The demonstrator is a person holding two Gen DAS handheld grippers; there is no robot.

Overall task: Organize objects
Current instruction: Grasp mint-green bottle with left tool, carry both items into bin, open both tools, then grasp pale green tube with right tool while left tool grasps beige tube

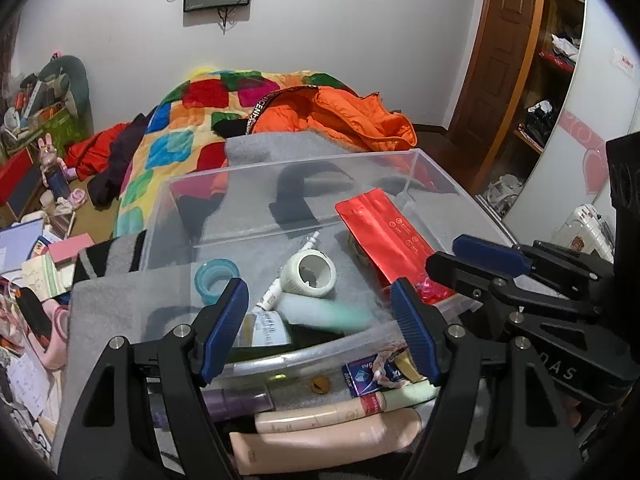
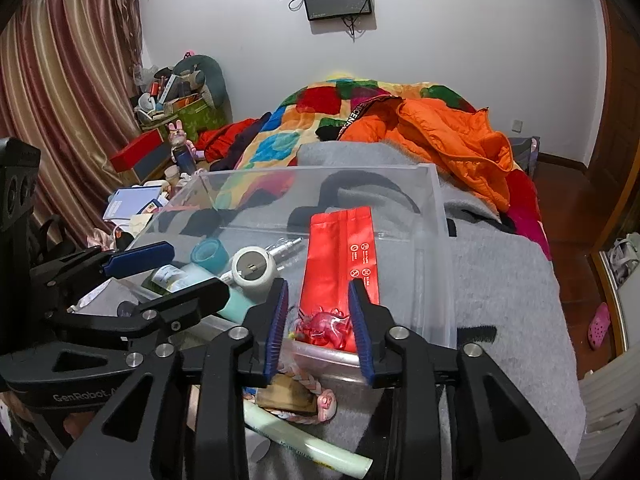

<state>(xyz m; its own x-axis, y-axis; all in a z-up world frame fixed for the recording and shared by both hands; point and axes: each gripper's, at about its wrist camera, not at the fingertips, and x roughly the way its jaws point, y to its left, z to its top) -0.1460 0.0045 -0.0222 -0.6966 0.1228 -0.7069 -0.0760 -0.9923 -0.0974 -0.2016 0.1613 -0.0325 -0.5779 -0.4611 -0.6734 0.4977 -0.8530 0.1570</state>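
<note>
Closest in, a few cream tubes [image 1: 332,432] are lying on the grey blanket [image 2: 500,300], right under the left tongs [image 1: 320,328]. Those tongs are hanging wide open over the near rim of the clear bin [image 1: 280,176], gripping nothing. Just past their tips a mint-green tube [image 1: 324,314] is sitting in the bin beside a white tape roll [image 1: 309,274] and a teal roll [image 1: 216,280].

The right tongs [image 2: 318,322] are standing partly open at the bin's near right corner, with a small red translucent toy [image 2: 326,328] sitting between the blue pads; looks like they're not quite touching it, but it's tight. Behind it the red foil pouch [image 2: 340,256] is lying lengthwise. Further back, an orange jacket [image 2: 452,148] is piled on the bed.
</note>
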